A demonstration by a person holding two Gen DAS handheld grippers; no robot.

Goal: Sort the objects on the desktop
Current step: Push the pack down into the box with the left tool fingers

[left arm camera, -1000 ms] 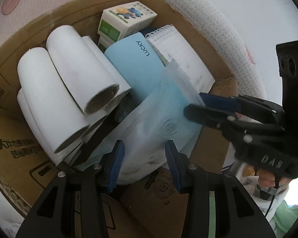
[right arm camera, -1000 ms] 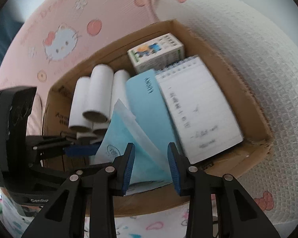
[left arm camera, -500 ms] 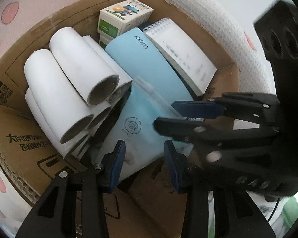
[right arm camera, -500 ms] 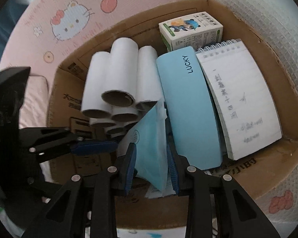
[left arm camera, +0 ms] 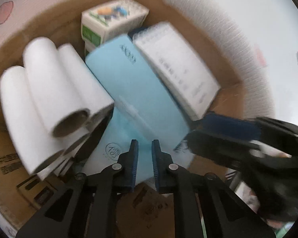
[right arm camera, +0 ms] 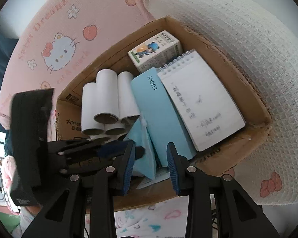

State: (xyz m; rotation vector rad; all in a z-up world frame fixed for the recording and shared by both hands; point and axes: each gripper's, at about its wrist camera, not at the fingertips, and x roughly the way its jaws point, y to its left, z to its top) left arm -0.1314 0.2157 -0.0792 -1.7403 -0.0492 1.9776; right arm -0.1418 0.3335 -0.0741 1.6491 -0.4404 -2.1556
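Blue pouch (right arm camera: 144, 146) stands in cardboard box (right arm camera: 224, 59), wedged between paper rolls (right arm camera: 107, 103) and LUCKY case (right arm camera: 161, 117), lower edge hidden. Left view blurred. Left gripper (left arm camera: 144, 152) tilted down, jaws closing, pouch between. Right gripper (right arm camera: 151, 158) spread, straddling pouch.

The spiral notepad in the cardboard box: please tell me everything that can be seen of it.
The spiral notepad is white paper with a wire coil along its top edge and faint handwritten lines. It lies tilted in the cardboard box, face up, by one box wall. One long side rests against the light blue case marked LUCKY; its coil end is near the small printed carton. No gripper touches it.
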